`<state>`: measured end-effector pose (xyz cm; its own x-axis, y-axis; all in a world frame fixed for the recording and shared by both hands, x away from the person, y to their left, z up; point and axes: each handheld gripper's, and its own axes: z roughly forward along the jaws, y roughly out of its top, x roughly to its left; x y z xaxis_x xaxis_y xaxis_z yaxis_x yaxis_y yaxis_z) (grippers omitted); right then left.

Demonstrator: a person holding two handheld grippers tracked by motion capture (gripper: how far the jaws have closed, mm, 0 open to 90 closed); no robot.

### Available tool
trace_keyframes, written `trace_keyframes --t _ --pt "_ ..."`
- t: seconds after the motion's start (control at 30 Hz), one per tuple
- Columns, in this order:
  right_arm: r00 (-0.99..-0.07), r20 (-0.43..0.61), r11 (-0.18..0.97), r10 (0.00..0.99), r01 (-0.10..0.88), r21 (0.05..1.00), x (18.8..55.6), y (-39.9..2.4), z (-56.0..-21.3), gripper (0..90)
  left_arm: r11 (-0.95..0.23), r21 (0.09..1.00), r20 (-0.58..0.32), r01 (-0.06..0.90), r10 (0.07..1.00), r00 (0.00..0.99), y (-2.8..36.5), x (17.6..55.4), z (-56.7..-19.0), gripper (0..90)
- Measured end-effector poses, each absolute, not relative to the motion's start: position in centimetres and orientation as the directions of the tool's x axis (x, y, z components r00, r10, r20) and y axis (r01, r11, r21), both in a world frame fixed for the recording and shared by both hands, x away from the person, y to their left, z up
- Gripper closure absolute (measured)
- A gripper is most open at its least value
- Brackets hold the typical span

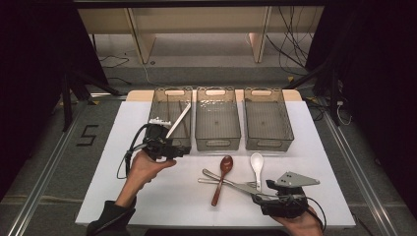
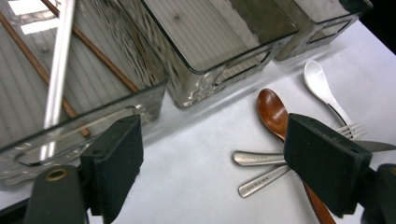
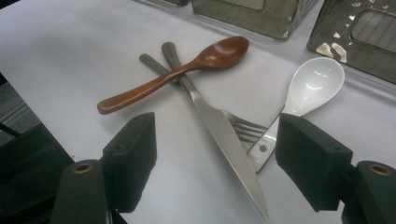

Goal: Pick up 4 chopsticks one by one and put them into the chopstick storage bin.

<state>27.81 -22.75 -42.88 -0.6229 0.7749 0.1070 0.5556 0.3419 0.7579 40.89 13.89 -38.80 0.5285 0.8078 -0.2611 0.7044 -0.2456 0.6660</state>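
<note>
Cutlery lies crossed on the white table: a wooden spoon over a metal knife and a fork, with a white ceramic spoon beside them. My left gripper hovers at the front of the left bin, open with nothing between its jaws; the wooden spoon and white spoon lie beyond it. Near the front right edge, my right gripper stands open, low over the knife blade and apart from it.
Three clear grey bins stand in a row at the back. The left one holds a white chopstick and brown chopsticks. The middle bin and right bin look bare. Bare table lies front left.
</note>
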Motion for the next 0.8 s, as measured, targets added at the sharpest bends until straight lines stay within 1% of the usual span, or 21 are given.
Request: trace_keyframes --t 0.37,0.8 --pt "-0.62 0.112 0.337 0.776 0.559 0.757 27.9 -22.9 -43.1 30.1 -0.253 0.643 -0.293 0.723 0.791 0.537 12.9 40.1 -39.9 18.5" --pt "-0.619 0.113 0.337 0.777 0.561 0.756 27.9 -23.0 -43.2 30.0 -0.303 0.601 -0.296 0.739 0.775 0.559 10.8 38.7 -41.8 17.8"
